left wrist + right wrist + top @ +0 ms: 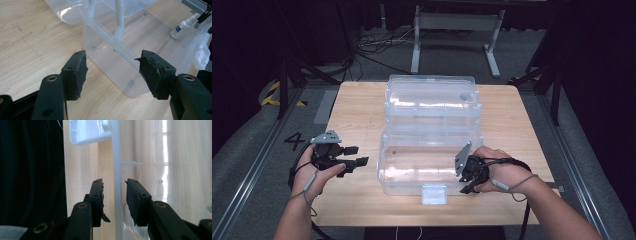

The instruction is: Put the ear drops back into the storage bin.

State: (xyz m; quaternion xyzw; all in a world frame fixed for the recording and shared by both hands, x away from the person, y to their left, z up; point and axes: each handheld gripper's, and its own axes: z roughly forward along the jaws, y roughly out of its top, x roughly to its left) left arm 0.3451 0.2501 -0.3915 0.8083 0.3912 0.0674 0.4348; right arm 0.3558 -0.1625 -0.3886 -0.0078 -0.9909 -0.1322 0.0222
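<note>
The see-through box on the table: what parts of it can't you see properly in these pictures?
- Small white bottle in the clear box: its label is too small to read in the left gripper view.
- Box wall between the right claw jaws: whether the pads touch it is unclear.
- Box's far corner: cut off by the left gripper view's top edge.

Bright tabletop, dark surroundings, glare on clear plastic

The table (357, 107) is of light wood, with a square top. On it stands a clear plastic box (427, 167) near the front edge, its lid (430, 97) open and lying flat toward the back. The wood on the left side is bare.
</note>
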